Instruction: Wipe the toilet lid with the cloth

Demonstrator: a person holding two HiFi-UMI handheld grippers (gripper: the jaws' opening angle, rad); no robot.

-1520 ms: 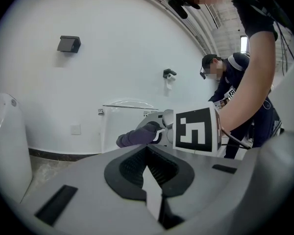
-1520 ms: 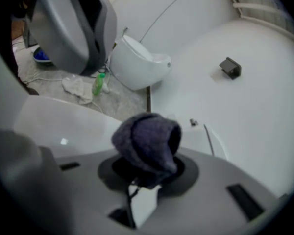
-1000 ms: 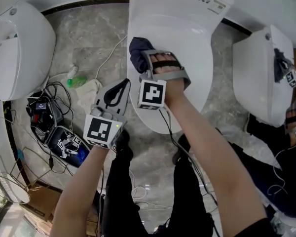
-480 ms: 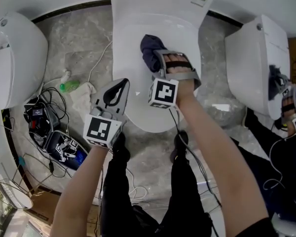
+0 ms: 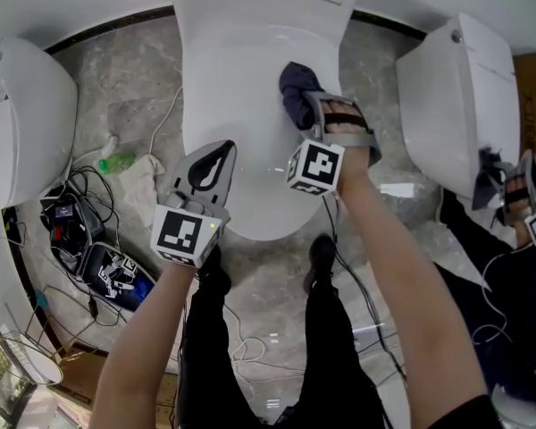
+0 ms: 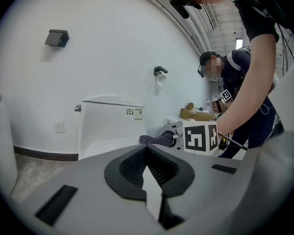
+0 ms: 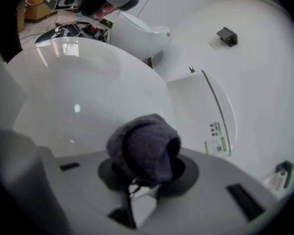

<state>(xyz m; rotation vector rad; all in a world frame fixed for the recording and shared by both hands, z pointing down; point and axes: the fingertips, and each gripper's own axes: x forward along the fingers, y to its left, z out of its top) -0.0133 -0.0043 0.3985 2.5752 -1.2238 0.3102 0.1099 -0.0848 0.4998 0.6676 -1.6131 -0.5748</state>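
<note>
The white toilet lid (image 5: 237, 88) lies closed in the middle of the head view. A dark blue cloth (image 5: 295, 89) rests on its right side, bunched in my right gripper (image 5: 311, 107), which is shut on it. In the right gripper view the cloth (image 7: 144, 146) bulges out of the jaws above the glossy lid (image 7: 83, 97). My left gripper (image 5: 221, 150) hovers at the lid's front left edge with its jaws shut and nothing between them. The left gripper view shows the cloth (image 6: 156, 140) beyond the left gripper (image 6: 148, 150).
Other white toilets stand at left (image 5: 22, 105) and right (image 5: 447, 96). Cables and devices (image 5: 80, 231), a green bottle (image 5: 116, 161) and a white rag (image 5: 147, 175) lie on the marble floor at left. Another person's gripper (image 5: 523, 199) works at right.
My right gripper has slid the cloth across the lid toward its far right side. The left gripper has kept its place by the lid's front left edge.
</note>
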